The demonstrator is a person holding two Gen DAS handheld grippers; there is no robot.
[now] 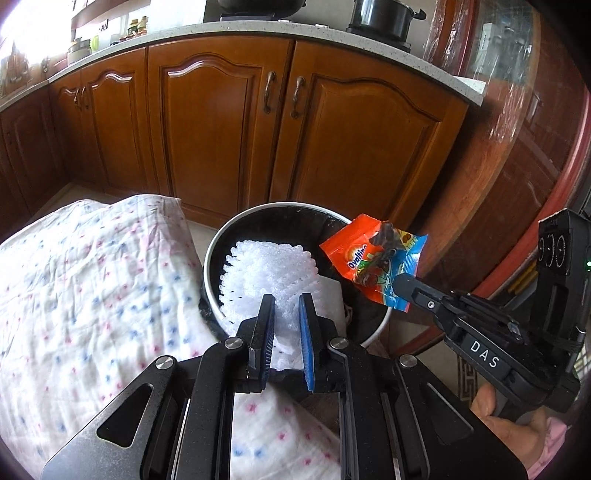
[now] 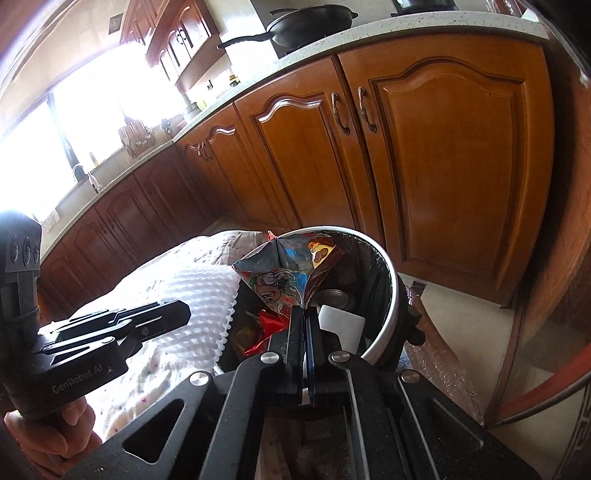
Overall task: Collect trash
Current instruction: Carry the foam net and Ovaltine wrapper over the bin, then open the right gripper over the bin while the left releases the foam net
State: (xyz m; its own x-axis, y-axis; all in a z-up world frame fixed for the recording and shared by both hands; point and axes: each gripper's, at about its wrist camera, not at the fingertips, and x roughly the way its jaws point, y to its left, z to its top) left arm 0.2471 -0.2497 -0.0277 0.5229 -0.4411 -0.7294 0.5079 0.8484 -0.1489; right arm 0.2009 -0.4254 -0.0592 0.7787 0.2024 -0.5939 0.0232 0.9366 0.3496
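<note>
Two grippers hover over the white-rimmed trash bin (image 1: pixel 212 254). The left gripper (image 1: pixel 286 301) clenches white foam netting (image 1: pixel 266 273); the right gripper (image 2: pixel 304 312) pinches an orange snack wrapper (image 1: pixel 373 260). Red scraps, perhaps more wrappers, lie inside.

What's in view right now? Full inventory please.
foam net: one, white, held over the bin by the left gripper
snack wrapper: one, orange and blue, held over the bin by the right gripper
bin: one, white rim, dark liner, on the floor before the cabinets; trash inside
cloth: one, white with pink and blue dots, left of the bin
cabinets: several doors, brown wood, behind the bin
pot: one, black, on the counter
pan: one, black, on the counter
left gripper: shut on the net
right gripper: shut on the wrapper
</note>
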